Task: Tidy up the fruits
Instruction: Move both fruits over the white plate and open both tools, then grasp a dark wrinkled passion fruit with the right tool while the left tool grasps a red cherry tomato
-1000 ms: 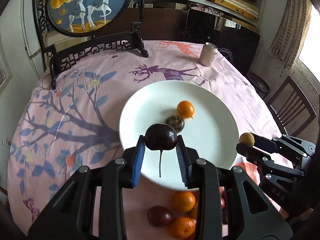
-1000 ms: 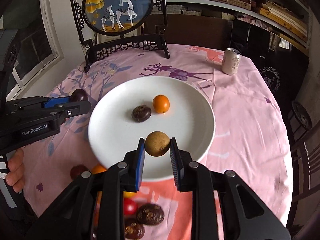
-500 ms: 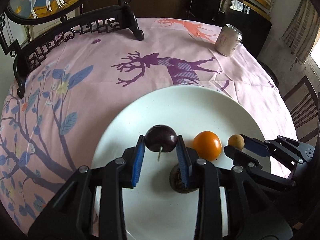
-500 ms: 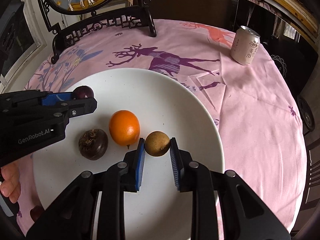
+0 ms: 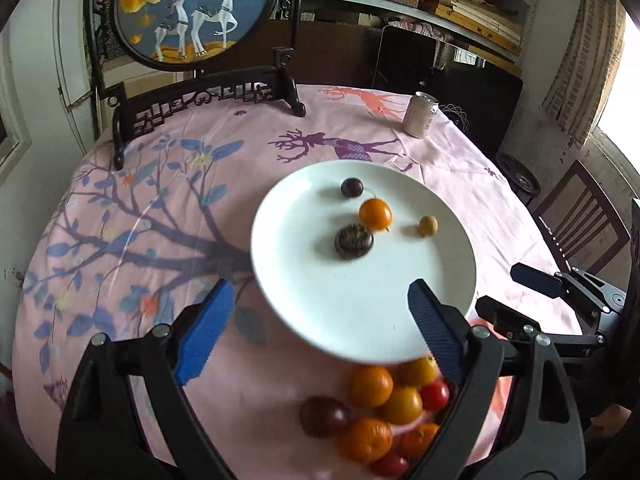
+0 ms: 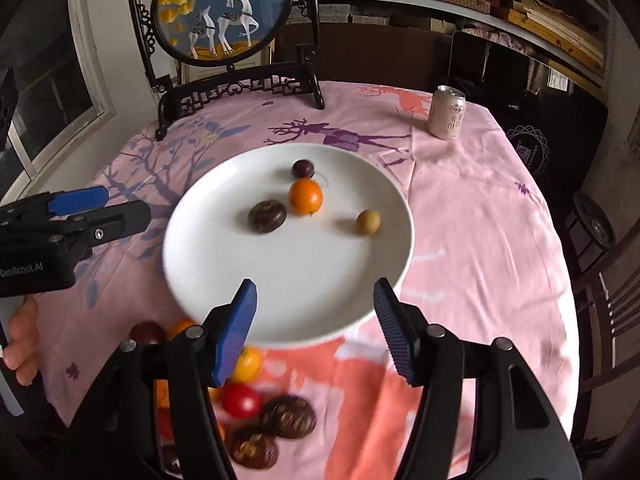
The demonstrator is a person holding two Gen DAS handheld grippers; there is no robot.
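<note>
Two releases just finishing. Having been opening over the last instant, spreading the left gripper (image 5: 320, 288) close to full width and holding nothing; leaving the dark plum (image 5: 352, 187) resting free at the far side of the white plate (image 5: 340, 312). Likewise having been opening the right gripper (image 6: 315, 285) to roughly half width, gripping nothing; leaving the small tan fruit (image 5: 428, 225) lying loose at the right of the plate. Drawing both grippers back toward the near rim, well clear of what was dropped.

Counting four fruits on the plate now: plum farthest, an orange (image 5: 375, 213) just nearer and almost touching it, a wrinkled passion fruit (image 5: 354, 242) beside the orange on the near side, tan fruit apart to the right. Judging the task as under way but far from done, seeing the loose pile of fruit (image 5: 384, 404) waiting on the pink tablecloth (image 5: 160, 220) just beside the plate's near rim, under both grippers: oranges, small red fruits, another dark plum, more passion fruits.

Looking outward: a drinks can (image 5: 420, 120) standing upright at the far right, well apart from the plate; a carved deer screen (image 5: 192, 12) standing at the far left edge of the table; a wooden chair (image 5: 580, 216) off to the right; a person's hand (image 6: 22, 336) gripping the left tool's handle. Finding nothing blocking the way between pile and plate; noting only the pile's crowding, fruits touching one another, and round fruit likely rolling on the smooth plate.
</note>
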